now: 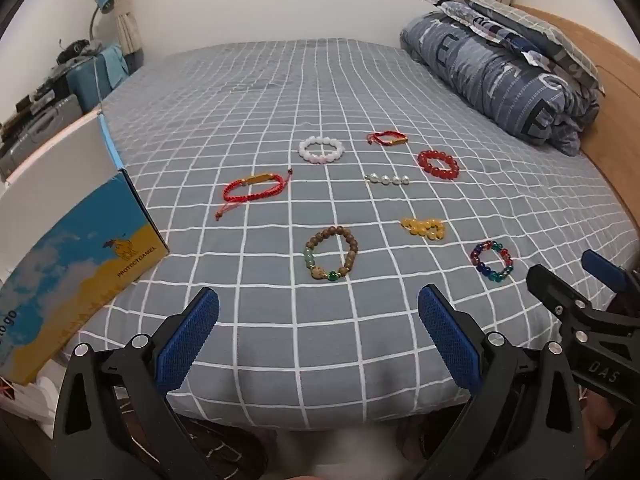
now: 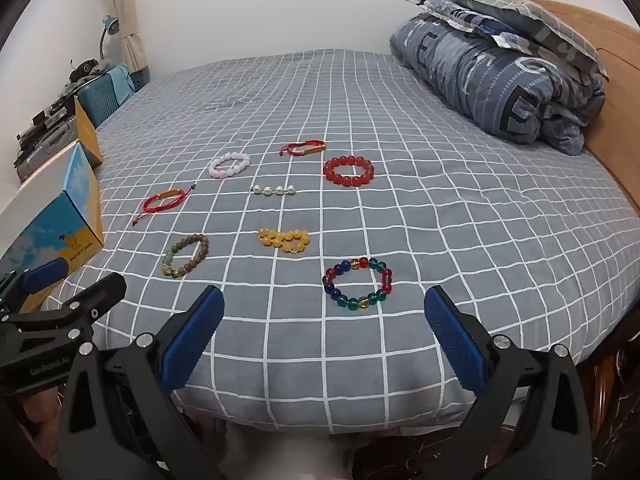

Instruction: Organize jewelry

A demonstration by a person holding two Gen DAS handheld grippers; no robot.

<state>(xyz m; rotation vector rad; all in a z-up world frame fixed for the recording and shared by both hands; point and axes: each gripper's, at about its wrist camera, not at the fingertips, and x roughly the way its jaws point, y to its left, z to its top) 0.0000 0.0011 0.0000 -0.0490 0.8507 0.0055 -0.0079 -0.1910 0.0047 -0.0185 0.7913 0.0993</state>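
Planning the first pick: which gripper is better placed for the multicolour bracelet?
Right. The multicolour bracelet lies just ahead of the open right gripper; from the left gripper it sits off to the side.

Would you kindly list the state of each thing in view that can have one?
Left tool: open, empty.
Right tool: open, empty.
Blue and yellow cardboard box: open, on the bed's left edge.
Multicoloured glass bead bracelet: round, flat.
Yellow bead bracelet: bunched up.
Brown wooden bead bracelet: round, flat.
Pearl bead strand: straight line.
Folded blue patterned quilt: folded, beside the headboard.
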